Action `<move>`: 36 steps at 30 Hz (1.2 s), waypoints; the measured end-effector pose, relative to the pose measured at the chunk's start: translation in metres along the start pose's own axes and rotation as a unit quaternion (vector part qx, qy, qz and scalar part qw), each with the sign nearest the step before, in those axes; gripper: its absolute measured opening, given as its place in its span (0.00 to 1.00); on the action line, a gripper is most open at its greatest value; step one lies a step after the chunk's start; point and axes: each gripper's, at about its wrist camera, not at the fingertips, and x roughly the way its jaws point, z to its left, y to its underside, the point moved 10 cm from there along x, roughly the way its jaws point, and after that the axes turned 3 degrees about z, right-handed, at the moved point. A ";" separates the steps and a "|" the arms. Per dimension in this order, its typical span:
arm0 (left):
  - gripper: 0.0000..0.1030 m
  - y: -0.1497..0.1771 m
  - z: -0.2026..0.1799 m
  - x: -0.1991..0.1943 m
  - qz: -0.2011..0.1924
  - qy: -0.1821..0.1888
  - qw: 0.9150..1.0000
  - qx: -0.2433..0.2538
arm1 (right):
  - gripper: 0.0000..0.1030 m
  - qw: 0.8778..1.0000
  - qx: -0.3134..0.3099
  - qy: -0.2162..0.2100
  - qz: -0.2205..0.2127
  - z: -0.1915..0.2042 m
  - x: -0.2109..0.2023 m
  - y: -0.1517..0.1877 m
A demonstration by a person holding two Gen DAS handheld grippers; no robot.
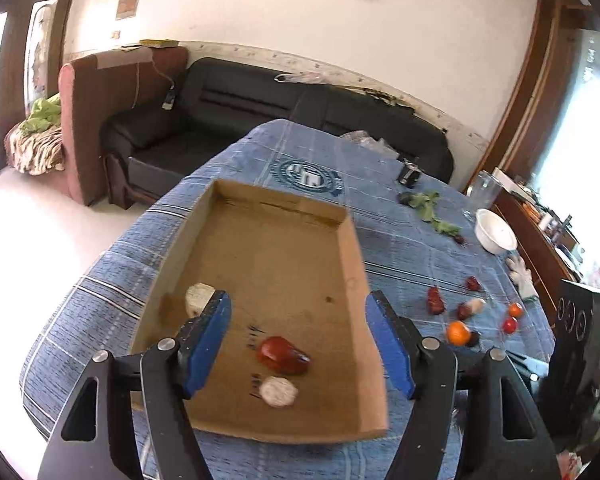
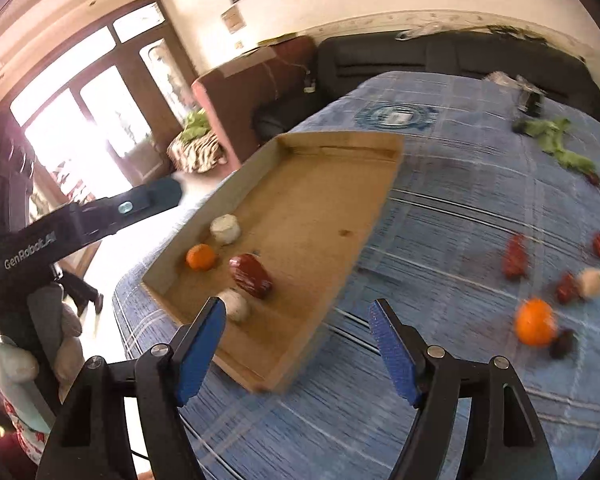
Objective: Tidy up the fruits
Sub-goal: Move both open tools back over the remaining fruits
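Left wrist view: my left claw (image 1: 298, 344) hangs half-open and empty above the shallow brown cardboard tray (image 1: 352, 280), where a glossy red date (image 1: 283, 355) lies gathered between my fingers, while loose fruit (image 1: 458, 333) waits far right.

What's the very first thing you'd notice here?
The shallow brown cardboard tray on the blue checked tablecloth, holding a glossy dark red fruit, a small orange citrus and two pale round pieces. Next, loose red and orange fruits scattered on the cloth right of it.
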 end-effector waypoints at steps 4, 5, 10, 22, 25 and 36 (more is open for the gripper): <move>0.67 0.005 -0.022 -0.005 -0.001 0.022 1.000 0.010 | 0.77 0.996 0.082 0.001 -0.025 -0.052 -0.032 0.003; 0.67 0.007 -0.028 -0.005 0.000 0.028 1.000 0.012 | 0.77 0.994 0.101 0.002 -0.030 -0.063 -0.041 0.005; 0.67 0.010 -0.059 -0.003 0.004 0.050 0.998 0.033 | 0.77 0.983 0.171 0.019 -0.069 -0.121 -0.093 0.004; 0.67 0.007 -0.150 0.004 -0.010 0.110 0.990 0.085 | 0.80 0.947 0.152 0.223 -0.176 -0.219 -0.292 -0.060; 0.67 0.014 -0.171 0.012 -0.002 0.119 0.988 0.102 | 0.92 0.942 0.153 0.233 -0.187 -0.231 -0.310 -0.059; 0.68 0.045 -0.177 0.063 0.063 0.086 0.987 0.123 | 0.78 0.952 0.227 0.175 -0.110 -0.293 -0.190 0.018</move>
